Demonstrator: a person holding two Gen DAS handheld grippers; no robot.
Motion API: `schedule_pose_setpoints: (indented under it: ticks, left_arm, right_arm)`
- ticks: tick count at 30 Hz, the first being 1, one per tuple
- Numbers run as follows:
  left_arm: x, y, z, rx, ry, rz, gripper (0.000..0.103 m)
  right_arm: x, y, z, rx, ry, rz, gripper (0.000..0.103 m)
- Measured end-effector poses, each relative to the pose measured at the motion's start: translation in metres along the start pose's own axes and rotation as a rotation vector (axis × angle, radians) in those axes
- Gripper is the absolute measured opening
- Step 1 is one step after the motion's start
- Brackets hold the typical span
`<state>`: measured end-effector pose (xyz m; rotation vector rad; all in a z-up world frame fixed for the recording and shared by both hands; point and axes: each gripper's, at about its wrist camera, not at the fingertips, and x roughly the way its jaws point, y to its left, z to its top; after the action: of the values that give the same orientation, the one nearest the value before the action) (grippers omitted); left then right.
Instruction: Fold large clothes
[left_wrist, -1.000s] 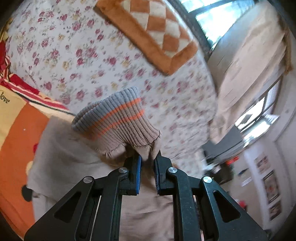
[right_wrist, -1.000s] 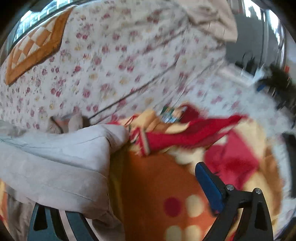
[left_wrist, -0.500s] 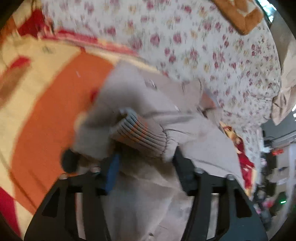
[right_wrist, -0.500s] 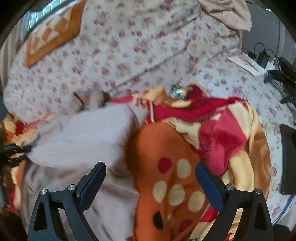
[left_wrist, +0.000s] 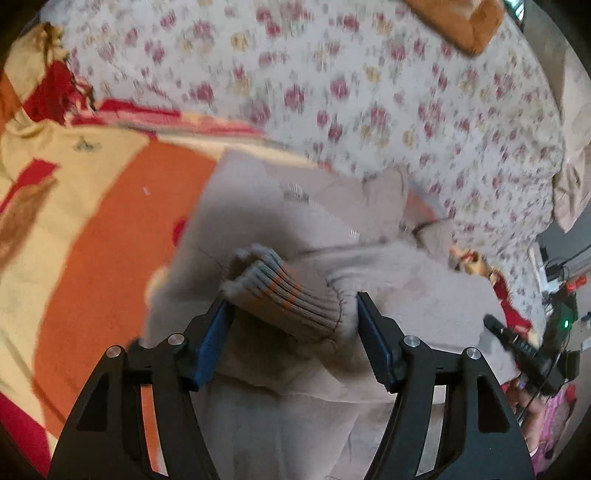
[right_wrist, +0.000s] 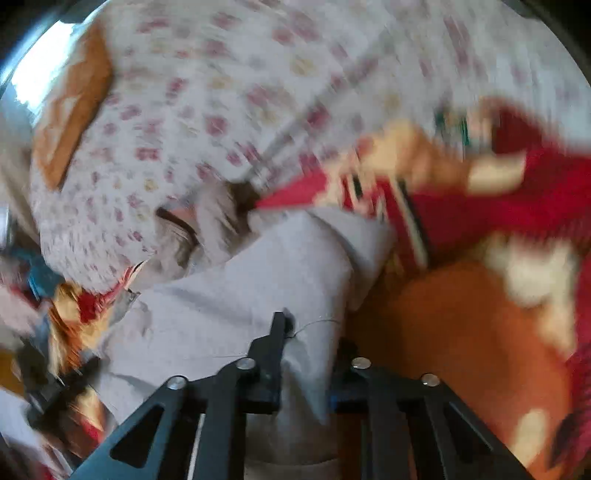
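Our left tool (left_wrist: 291, 325) stands released around the striped cuff (left_wrist: 284, 291) of the beige garment (left_wrist: 406, 295), which lies on the bed's orange blanket (left_wrist: 110, 236); our right tool (right_wrist: 306, 354), jaws just closing, pinches a garment fold.

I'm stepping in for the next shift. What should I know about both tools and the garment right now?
Left tool: open, its jaws have just been opening; the striped cuff lies between the pads, released on the garment's body.
Right tool: its jaws have just been closing, now pinched on a fold of the grey garment at its edge beside the orange blanket.
Garment lies on the blanket on the flowered bed.
Done: sleeve laid across the body.
Left: probably fold the side held by the right tool, then flatten.
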<state>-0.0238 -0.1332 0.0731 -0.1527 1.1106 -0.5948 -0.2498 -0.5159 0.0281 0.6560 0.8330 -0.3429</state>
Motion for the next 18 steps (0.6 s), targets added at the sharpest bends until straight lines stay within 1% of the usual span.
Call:
schedule_pose_setpoints:
  ticks: [1,2,3,4,5,6,7,8,9,10,11,12,13,14,15,16,17,18]
  left_arm:
    - [-0.008,0.004,0.002,-0.008,-0.038,0.011,0.070]
    - [-0.013,0.008,0.004,-0.018,-0.076,0.043,0.074]
    - [-0.017,0.013,0.005,-0.034,-0.116,0.095,0.080]
    - [-0.017,0.018,0.006,-0.050,-0.128,0.133,0.080]
    - [-0.013,0.024,0.007,-0.066,-0.107,0.146,0.080]
    - [-0.008,0.030,0.007,-0.098,-0.066,0.134,0.080]
    - [-0.009,0.034,0.006,-0.126,-0.057,0.105,0.080]
    - [-0.012,0.034,0.005,-0.136,-0.067,0.085,0.080]
    - [-0.019,0.030,0.004,-0.131,-0.100,0.055,0.080]
    - [-0.025,0.026,0.004,-0.117,-0.123,0.038,0.080]
    - [-0.030,0.018,0.003,-0.090,-0.150,0.019,0.080]
    - [-0.035,0.011,0.001,-0.058,-0.172,0.005,0.080]
    - [-0.036,0.003,-0.001,-0.024,-0.180,0.000,0.080]
    - [-0.033,-0.004,-0.003,0.013,-0.172,0.007,0.080]
    - [-0.024,-0.010,-0.005,0.053,-0.140,0.037,0.080]
    - [-0.015,-0.013,-0.009,0.074,-0.103,0.073,0.080]
    - [0.002,-0.013,-0.013,0.089,-0.035,0.136,0.080]
    - [0.015,-0.010,-0.018,0.092,0.029,0.178,0.080]
  right_arm:
    - [-0.006,0.005,0.000,-0.050,-0.031,-0.057,0.013]
    - [-0.009,0.009,-0.001,-0.091,-0.058,-0.136,0.006]
    - [-0.007,0.009,-0.001,-0.117,-0.072,-0.218,0.006]
    - [-0.002,0.007,-0.001,-0.128,-0.062,-0.266,0.006]
    - [0.006,0.001,-0.003,-0.114,-0.034,-0.271,0.006]
    - [0.012,-0.004,-0.005,-0.074,0.000,-0.234,0.006]
    - [0.009,-0.008,-0.005,-0.045,0.008,-0.216,0.006]
    - [0.002,-0.008,-0.006,-0.015,0.000,-0.202,0.007]
    - [-0.011,-0.005,-0.006,0.004,-0.016,-0.180,0.009]
    - [-0.023,0.000,-0.005,0.006,-0.027,-0.157,0.019]
    - [-0.035,0.006,-0.006,-0.004,-0.039,-0.137,0.041]
    - [-0.043,0.011,-0.008,-0.018,-0.050,-0.123,0.054]
    - [-0.056,0.022,-0.013,-0.054,-0.073,-0.097,0.071]
    - [-0.065,0.030,-0.019,-0.109,-0.077,-0.081,0.073]
    - [-0.066,0.041,-0.022,-0.160,-0.064,-0.081,0.073]
    - [-0.062,0.052,-0.030,-0.229,-0.025,-0.099,0.073]
    - [-0.056,0.057,-0.039,-0.266,0.009,-0.129,0.067]
    - [-0.049,0.057,-0.048,-0.287,0.038,-0.163,0.062]
